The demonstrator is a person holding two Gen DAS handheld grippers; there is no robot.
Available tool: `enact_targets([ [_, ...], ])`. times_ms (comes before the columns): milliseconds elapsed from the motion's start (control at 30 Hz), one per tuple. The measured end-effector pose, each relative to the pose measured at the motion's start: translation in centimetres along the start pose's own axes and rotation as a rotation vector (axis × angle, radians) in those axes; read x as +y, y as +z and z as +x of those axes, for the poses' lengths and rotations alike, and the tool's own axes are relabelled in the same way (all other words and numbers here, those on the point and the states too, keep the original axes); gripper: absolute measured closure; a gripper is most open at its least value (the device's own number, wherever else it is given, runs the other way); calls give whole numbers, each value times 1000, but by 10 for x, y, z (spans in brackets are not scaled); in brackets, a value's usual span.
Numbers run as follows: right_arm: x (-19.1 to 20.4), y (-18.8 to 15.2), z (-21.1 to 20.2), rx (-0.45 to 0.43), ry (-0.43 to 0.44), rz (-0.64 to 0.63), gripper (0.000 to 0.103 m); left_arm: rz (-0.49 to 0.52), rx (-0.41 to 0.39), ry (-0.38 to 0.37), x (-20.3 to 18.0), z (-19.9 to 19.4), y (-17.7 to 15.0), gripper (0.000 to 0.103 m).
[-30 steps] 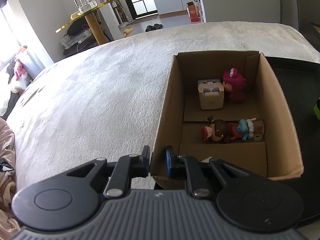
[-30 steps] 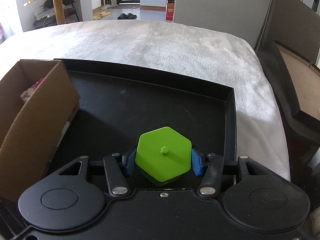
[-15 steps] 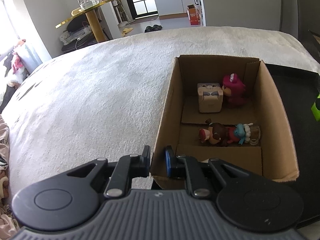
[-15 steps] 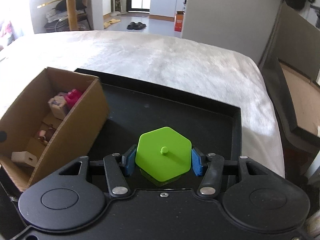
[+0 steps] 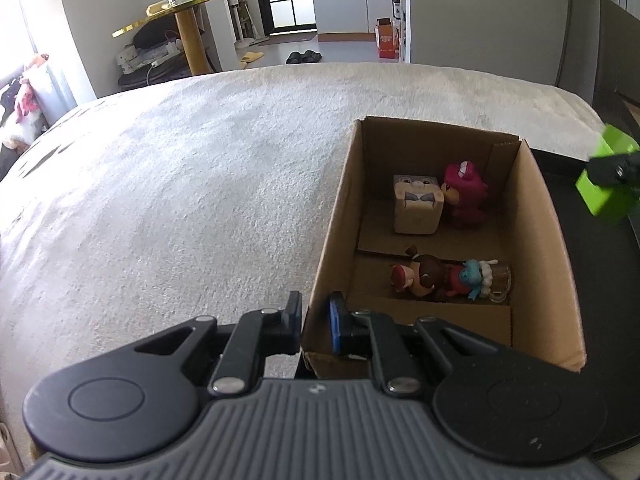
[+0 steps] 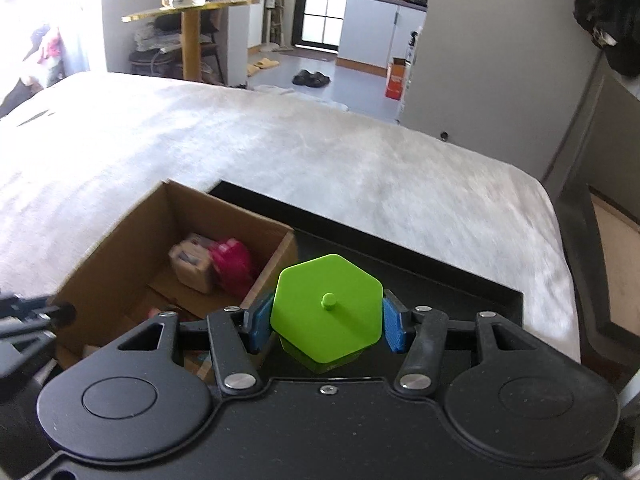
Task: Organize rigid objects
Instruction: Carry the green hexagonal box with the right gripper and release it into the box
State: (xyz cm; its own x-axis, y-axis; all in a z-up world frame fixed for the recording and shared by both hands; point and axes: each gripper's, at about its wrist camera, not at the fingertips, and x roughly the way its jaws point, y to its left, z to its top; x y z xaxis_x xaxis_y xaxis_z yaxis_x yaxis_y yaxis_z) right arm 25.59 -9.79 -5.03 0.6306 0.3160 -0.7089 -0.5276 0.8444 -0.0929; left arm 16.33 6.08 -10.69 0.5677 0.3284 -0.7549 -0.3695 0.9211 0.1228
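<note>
My left gripper [image 5: 316, 322] is shut on the near left corner of the open cardboard box [image 5: 532, 216]. Inside the box are a beige cube toy [image 5: 418, 208], a pink figurine [image 5: 466, 196] and a lying doll figurine [image 5: 448, 280]. My right gripper [image 6: 326, 320] is shut on a green hexagonal block [image 6: 326, 306] and holds it in the air above the box's right wall [image 6: 276, 264]. The block also shows at the right edge of the left wrist view [image 5: 606, 186]. The box [image 6: 120, 256] stands partly on a black tray [image 6: 440, 280].
Box and tray rest on a white fuzzy bed cover [image 5: 180, 184]. A dark frame with a wooden panel [image 6: 612, 240] stands to the right of the bed. A gold shelf with glass jars [image 5: 184, 8] and a doorway lie beyond the bed.
My right gripper has risen and moved left with the green block, from low over the tray to above the box's right wall. The left gripper keeps hold of the box corner.
</note>
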Motion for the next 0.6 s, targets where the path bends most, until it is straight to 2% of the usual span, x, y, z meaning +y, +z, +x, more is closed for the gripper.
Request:
enact_targets([
  [233,30,16,-8,-28,46,-49,50,-18,-1,-18,4,0,-1,91],
  [600,75,28,-3,-13,127,-140,50,-63,1,-60,13,0,-1,91],
])
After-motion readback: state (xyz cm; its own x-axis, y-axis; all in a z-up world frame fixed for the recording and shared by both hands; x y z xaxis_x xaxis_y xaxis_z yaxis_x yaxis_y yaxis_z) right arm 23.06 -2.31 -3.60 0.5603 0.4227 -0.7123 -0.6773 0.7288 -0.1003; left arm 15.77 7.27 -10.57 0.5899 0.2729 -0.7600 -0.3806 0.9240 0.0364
